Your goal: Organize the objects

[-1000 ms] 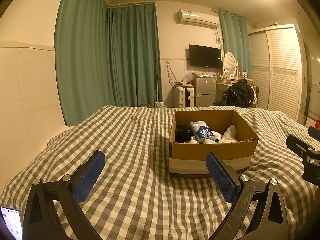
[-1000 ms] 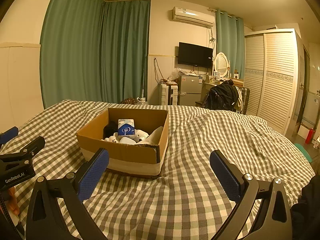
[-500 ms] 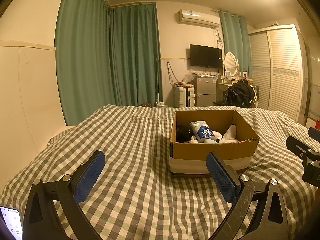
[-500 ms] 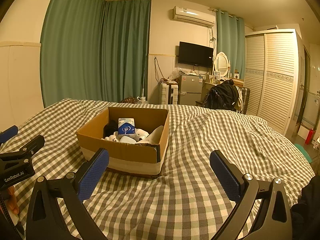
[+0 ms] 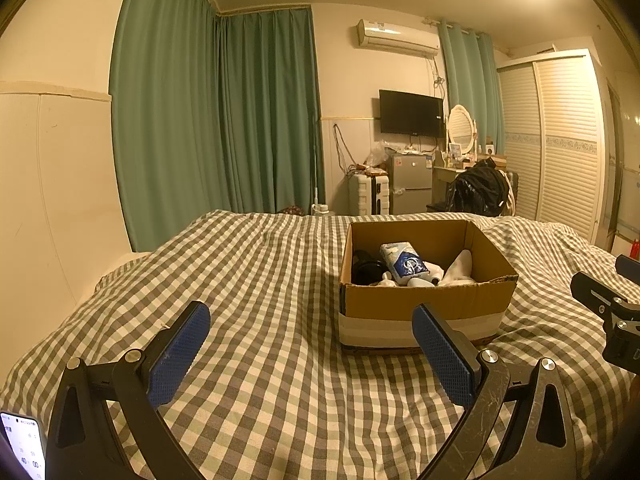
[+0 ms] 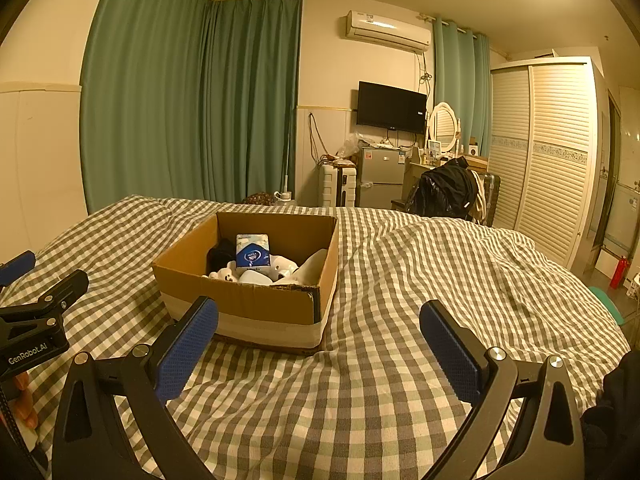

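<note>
An open cardboard box [image 5: 424,304] [image 6: 256,300] sits on the checked bed. Inside it lie a blue and white tissue pack [image 5: 404,260] [image 6: 253,255], a black item [image 5: 366,271] [image 6: 222,255] and several white items [image 5: 460,266] [image 6: 308,268]. My left gripper [image 5: 312,332] is open and empty, held above the bed in front and left of the box. My right gripper [image 6: 320,328] is open and empty, in front and right of the box. The right gripper shows at the left wrist view's right edge [image 5: 608,312], the left gripper at the right wrist view's left edge [image 6: 36,312].
The checked bedspread [image 5: 248,280] [image 6: 440,280] covers the whole bed. Beyond the bed's far end stand green curtains [image 5: 216,120], a white suitcase [image 5: 369,194], a small fridge [image 5: 410,184], a chair with a black jacket [image 6: 446,192] and a slatted wardrobe [image 6: 548,152].
</note>
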Demonstrator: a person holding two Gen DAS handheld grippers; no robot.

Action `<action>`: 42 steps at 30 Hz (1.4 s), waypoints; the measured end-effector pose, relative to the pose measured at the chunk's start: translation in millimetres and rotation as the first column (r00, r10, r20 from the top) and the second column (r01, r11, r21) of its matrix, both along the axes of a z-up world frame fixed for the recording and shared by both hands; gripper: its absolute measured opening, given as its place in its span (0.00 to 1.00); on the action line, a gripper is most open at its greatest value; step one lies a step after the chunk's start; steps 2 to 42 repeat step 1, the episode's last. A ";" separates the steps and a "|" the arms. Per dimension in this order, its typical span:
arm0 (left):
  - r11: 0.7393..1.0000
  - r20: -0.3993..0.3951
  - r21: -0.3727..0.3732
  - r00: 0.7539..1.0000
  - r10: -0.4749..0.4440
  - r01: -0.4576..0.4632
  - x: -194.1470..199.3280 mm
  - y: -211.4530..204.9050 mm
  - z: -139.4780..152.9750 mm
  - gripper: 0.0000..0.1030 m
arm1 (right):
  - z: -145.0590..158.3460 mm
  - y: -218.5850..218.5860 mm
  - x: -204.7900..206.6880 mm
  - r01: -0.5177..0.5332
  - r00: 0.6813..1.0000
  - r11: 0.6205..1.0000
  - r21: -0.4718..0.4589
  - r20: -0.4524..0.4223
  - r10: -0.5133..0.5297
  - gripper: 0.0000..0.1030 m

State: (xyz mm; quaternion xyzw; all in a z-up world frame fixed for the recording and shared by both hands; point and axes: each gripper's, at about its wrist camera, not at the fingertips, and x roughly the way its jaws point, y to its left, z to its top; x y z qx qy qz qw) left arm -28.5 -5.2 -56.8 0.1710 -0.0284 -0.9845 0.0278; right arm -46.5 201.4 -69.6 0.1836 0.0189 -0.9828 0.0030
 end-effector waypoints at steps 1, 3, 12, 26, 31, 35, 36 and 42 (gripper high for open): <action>1.000 0.000 -0.001 1.000 0.000 0.000 -0.2 0.3 -0.2 1.00 | -0.2 0.3 0.3 0.000 1.000 1.000 0.000 0.000 0.000 0.98; 1.000 0.000 -0.001 1.000 0.000 0.000 -0.2 0.3 -0.2 1.00 | -0.2 0.3 0.3 0.000 1.000 1.000 0.000 0.000 0.000 0.98; 1.000 0.000 -0.001 1.000 0.000 0.000 -0.2 0.3 -0.2 1.00 | -0.2 0.3 0.3 0.000 1.000 1.000 0.000 0.000 0.000 0.98; 1.000 0.000 -0.001 1.000 0.000 0.000 -0.2 0.3 -0.2 1.00 | -0.2 0.3 0.3 0.000 1.000 1.000 0.000 0.000 0.000 0.98; 1.000 0.000 -0.001 1.000 0.000 0.000 -0.2 0.3 -0.2 1.00 | -0.2 0.3 0.3 0.000 1.000 1.000 0.000 0.000 0.000 0.98; 1.000 0.000 -0.001 1.000 0.000 0.000 -0.2 0.3 -0.2 1.00 | -0.2 0.3 0.3 0.000 1.000 1.000 0.000 0.000 0.000 0.98; 1.000 0.000 -0.001 1.000 0.000 0.000 -0.2 0.3 -0.2 1.00 | -0.2 0.3 0.3 0.000 1.000 1.000 0.000 0.000 0.000 0.98; 1.000 0.000 -0.001 1.000 0.000 0.000 -0.2 0.3 -0.2 1.00 | -0.2 0.3 0.3 0.000 1.000 1.000 0.000 0.000 0.000 0.98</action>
